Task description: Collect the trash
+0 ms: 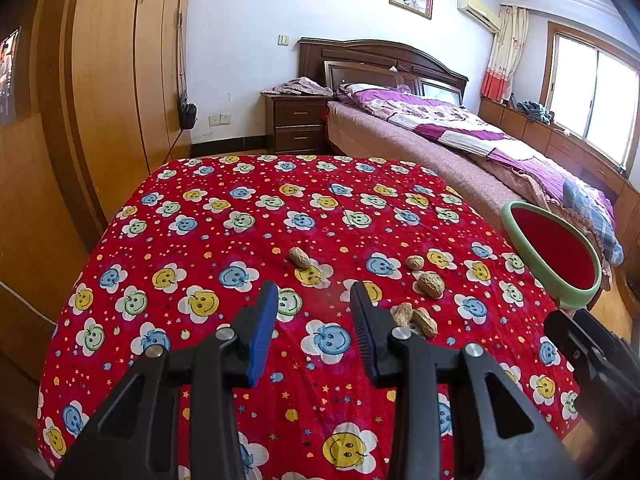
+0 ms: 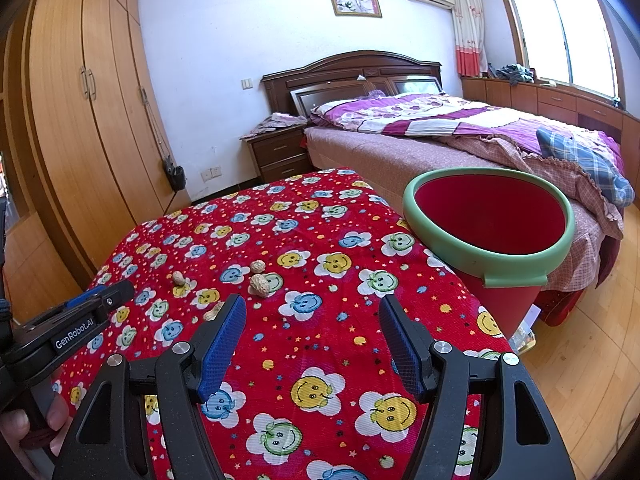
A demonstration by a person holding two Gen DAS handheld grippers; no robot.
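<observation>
both jaws agape, five peanuts [image 1: 431, 284] on cloth [image 1: 240, 240], one bin [image 2: 490, 256]

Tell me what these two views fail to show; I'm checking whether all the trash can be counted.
- Peanut shells: in the left wrist view the left gripper finger hides part of the nearest cluster; exact count unclear.
- Red bin: its bottom is out of sight in both views, so contents are unknown.
- Tablecloth: both grippers hide its near edge.
- Floor beside the bin: mostly cut off.
</observation>
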